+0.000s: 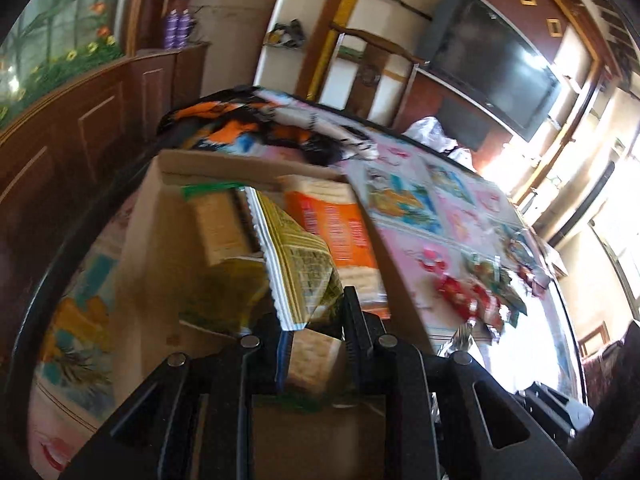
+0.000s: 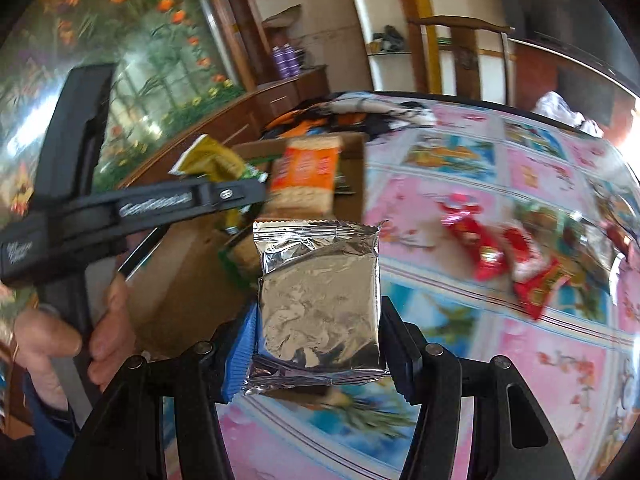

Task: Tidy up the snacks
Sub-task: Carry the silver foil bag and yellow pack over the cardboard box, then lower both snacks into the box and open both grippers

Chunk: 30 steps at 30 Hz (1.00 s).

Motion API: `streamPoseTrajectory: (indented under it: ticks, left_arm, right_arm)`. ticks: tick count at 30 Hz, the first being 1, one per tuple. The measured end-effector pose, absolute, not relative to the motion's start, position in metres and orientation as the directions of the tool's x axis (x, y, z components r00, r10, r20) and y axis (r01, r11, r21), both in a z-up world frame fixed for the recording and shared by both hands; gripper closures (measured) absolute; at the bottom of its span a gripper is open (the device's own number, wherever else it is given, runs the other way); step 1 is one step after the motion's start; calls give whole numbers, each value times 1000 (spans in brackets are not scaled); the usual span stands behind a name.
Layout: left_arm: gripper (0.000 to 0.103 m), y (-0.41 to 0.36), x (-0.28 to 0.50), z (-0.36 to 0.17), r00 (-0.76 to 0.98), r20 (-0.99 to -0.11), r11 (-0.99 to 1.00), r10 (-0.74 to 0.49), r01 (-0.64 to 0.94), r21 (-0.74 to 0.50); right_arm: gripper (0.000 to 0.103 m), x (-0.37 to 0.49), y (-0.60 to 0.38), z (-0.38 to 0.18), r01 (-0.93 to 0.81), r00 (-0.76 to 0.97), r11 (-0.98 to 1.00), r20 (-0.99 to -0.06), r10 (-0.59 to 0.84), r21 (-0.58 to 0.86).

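1. Snack handling is being observed from both wrist views; both pictures are being blurred by motion.
2. The left claw (image 1: 312, 320) is being kept pressed nearly together, pinching the yellow-green packet (image 1: 300, 264) by its lower edge.
3. That packet is being held over the open cardboard box (image 1: 140, 240), which is standing on the tabletop (image 1: 420, 216).
4. An orange packet (image 1: 340, 228) and a beige biscuit pack (image 1: 220, 224) are lying inside the box, beneath and beside the held packet.
5. The right claw (image 2: 320, 344) is being held partly spread, pinching the silver foil packet (image 2: 320, 296) by its two sides; the packet is being carried upright above the tabletop (image 2: 520, 360), just to the right of the cardboard box (image 2: 180, 280).
6. In the right wrist view, the left claw (image 2: 224, 192) is being seen from the side, held over the box by a hand (image 2: 60, 340) with the yellow-green packet (image 2: 212, 162) in its tips.
7. Red snack packets (image 2: 500, 256) are lying loose on the patterned tablecloth, well apart from the box; the same red packets (image 1: 472, 296) are appearing in the left wrist view.
8. A bundle of patterned cloth (image 1: 248, 124) is lying on the tabletop beyond the box.
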State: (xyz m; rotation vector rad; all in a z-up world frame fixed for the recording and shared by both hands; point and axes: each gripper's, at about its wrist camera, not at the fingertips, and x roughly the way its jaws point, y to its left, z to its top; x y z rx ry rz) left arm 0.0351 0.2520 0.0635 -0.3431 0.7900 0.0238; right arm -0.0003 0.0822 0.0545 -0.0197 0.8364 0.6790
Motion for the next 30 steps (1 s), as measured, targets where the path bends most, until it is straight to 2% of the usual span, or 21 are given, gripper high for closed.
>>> streamPoseTrajectory:
  ticks: [7,17,19,21,24,27,30]
  left_arm:
    - [81,268,40,50,661,-748,939,-65,-212,-269]
    - [81,269,40,48,653,-755,936,-58,-227,-268]
    - [78,268,40,49,658,-751,936,-60,-224,-271]
    - [64,268,39,51,667,-743,935,-61,-223,-277]
    - [60,268,35,56,687,-724,933,-56,-221,-282]
    - [53,269,34,59,706,-706,932,-60,-214,-293]
    - [50,269,33,62,718,-693,929,-61,-213,-303]
  right_arm:
    - [41,9,122,42,-587,438,777,-718,540,226]
    - [41,15,148,29,-604,463,783,-734,497,149]
    - [41,14,149,28,-606,473,785,-733,488,131]
    - [41,12,149,29,-612,477,781,-729,490,124]
    - [39,8,149,31,-619,491,779,-726,481,97]
    - [33,6,144,36,-622,501,777,-714,488,94]
    - [32,5,137,42,-621,501,775,-702,507,117]
